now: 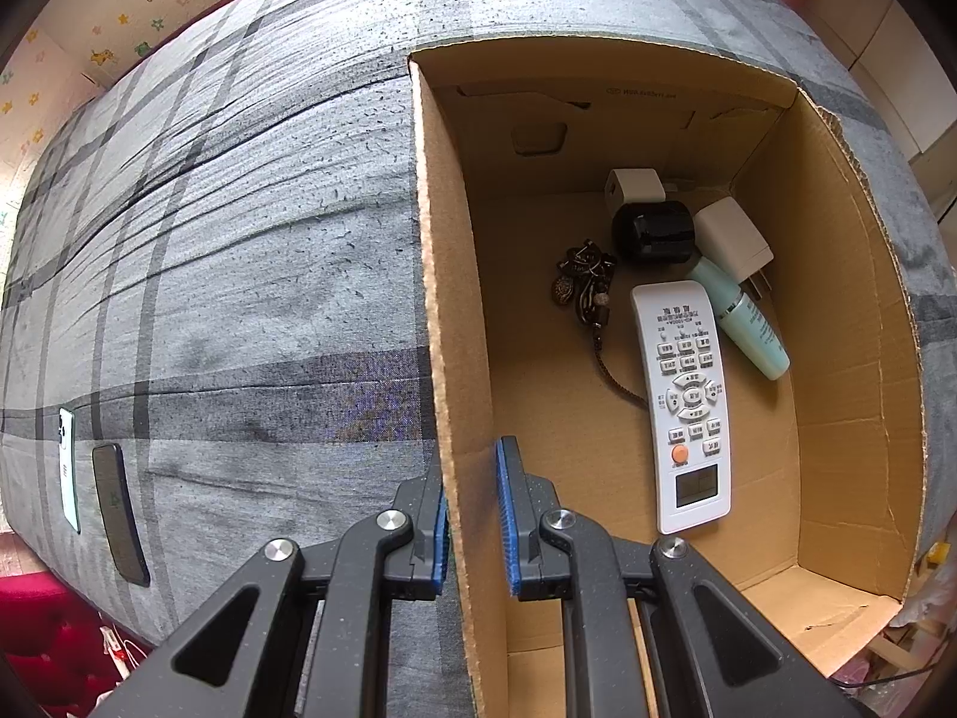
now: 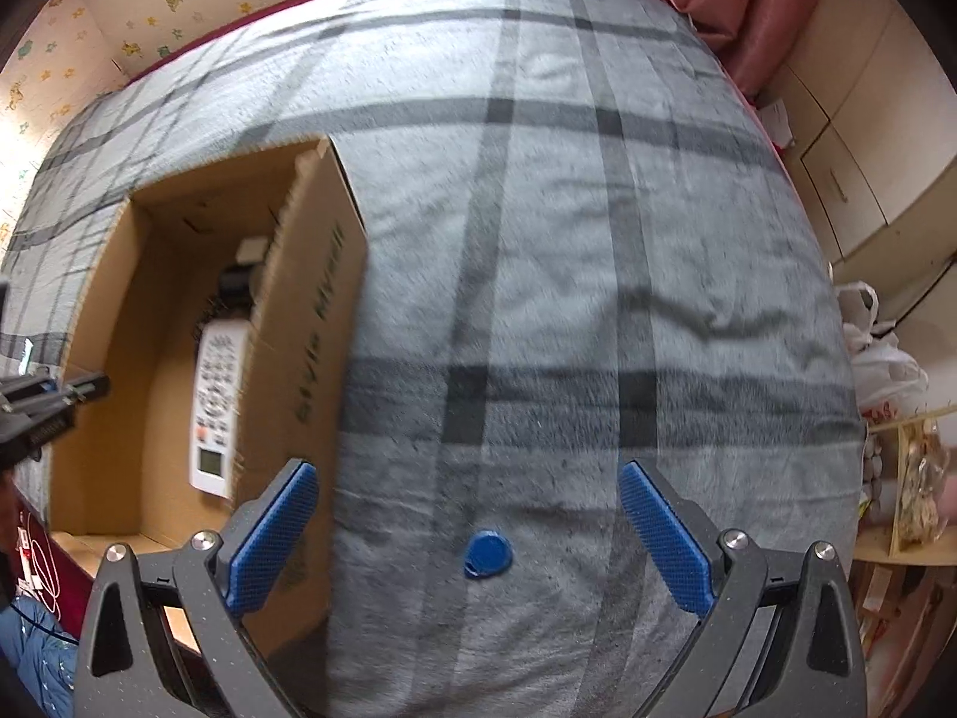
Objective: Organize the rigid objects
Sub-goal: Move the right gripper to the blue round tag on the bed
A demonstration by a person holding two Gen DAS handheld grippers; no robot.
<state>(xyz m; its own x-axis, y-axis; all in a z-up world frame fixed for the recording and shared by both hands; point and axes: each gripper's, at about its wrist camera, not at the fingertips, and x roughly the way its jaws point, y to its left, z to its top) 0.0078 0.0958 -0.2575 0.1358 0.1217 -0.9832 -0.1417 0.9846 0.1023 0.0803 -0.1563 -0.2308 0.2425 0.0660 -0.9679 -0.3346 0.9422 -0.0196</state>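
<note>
An open cardboard box lies on a grey plaid bed. Inside it are a white remote, a mint bottle, a black round object, two white chargers and a dark keychain. My left gripper is shut on the box's left wall. My right gripper is open above the bed, just right of the box. A small blue round tag lies on the bedspread between its fingers. The remote shows in the right wrist view.
Two phones lie on the bed left of the box: a mint one and a dark one. A pink curtain and cream cabinets stand beyond the bed. Plastic bags and shelves sit to the right.
</note>
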